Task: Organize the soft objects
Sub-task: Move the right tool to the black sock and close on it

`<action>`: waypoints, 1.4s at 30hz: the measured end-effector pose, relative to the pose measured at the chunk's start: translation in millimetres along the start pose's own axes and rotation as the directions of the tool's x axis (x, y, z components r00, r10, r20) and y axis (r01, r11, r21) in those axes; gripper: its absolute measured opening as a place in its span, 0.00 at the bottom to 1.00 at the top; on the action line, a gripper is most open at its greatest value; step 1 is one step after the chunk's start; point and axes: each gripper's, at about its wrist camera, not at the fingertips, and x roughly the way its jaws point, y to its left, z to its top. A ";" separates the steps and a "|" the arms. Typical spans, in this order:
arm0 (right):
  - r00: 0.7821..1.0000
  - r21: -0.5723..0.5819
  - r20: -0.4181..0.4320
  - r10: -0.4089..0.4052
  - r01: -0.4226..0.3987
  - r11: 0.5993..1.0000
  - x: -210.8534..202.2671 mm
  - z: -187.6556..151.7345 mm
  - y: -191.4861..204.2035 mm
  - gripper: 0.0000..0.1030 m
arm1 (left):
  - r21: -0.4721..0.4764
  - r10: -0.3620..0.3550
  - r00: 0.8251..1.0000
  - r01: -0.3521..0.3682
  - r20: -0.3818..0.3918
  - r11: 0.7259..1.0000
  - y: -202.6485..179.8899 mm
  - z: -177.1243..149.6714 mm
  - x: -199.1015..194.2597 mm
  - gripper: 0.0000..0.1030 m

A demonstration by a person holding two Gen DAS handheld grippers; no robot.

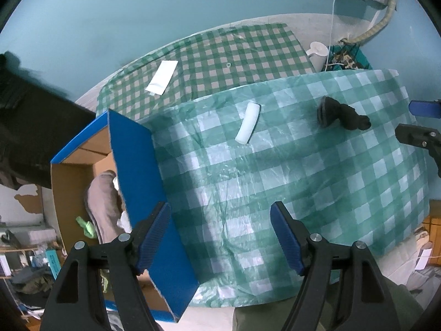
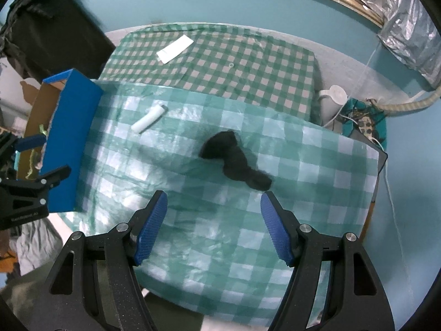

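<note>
Teal-walled room; work surface is a table draped in a glossy green-and-white checked plastic cloth point(image 2: 317, 171), with a second, smaller-checked cloth point(image 2: 248, 63) on the surface behind it

Item 1: black soft object point(image 2: 234, 157), a crumpled sock-like bundle, lying loose on the plastic cloth near its middle, just ahead of the right gripper point(image 2: 213, 226). Right gripper: jaws spread wide, nothing between the blue pads; the object's narrow tail end lies just past the right-hand fingertip.

Item 2: white roll point(image 1: 248, 122), cylindrical, lying on the same cloth, between the black object and the box, untouched.

Item 3: cardboard box point(image 1: 71, 171) with blue outer faces, at the left edge of the table, top open, one blue flap point(image 1: 143, 182) leaning out over the cloth. Contents visible from the left wrist view: a grey fabric piece point(image 1: 100, 201), something green point(image 1: 86, 226), a bit of white.

Item 4: left gripper point(image 1: 220, 237), jaws apart and empty, held above the cloth beside the box flap.

Item 5: flat white packet point(image 1: 162, 77) on the far cloth; a white jug point(image 1: 317, 52) beyond the table edge.

Step judged in hand: right gripper fetching the black object for the box. Handling note: best to straddle the thick rounded body, not the thin tail, press low enough to gather fabric without pinching the slippery cloth beneath, then close fully, since limp material sags and may slip. Flap likely needs clearing on delivery
</note>
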 end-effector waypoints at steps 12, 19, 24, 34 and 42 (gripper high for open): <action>0.999 -0.037 -0.035 -0.011 0.010 0.999 37.4 16.5 -12.0 0.69 | 0.039 0.002 1.000 -0.001 -0.029 0.999 -5.9 23.2 34.0 0.74; 0.997 -0.056 -0.065 -0.029 0.025 0.998 61.4 26.9 -17.4 0.69 | 0.050 -0.028 0.998 0.031 -0.059 0.998 -6.3 40.8 55.5 0.74; 0.996 -0.102 -0.080 -0.046 0.038 0.994 79.8 32.9 -15.8 0.69 | 0.030 -0.051 0.996 0.054 -0.077 0.998 -3.4 56.0 71.1 0.74; 0.989 -0.173 -0.115 -0.097 0.076 0.982 111.2 37.4 -7.4 0.69 | 0.071 -0.031 0.995 0.038 -0.092 0.997 -13.1 75.6 91.7 0.74; 0.985 -0.160 -0.138 -0.104 0.082 0.984 125.7 42.5 -7.7 0.69 | 0.038 -0.089 0.990 0.093 -0.111 0.995 -16.3 85.2 104.5 0.74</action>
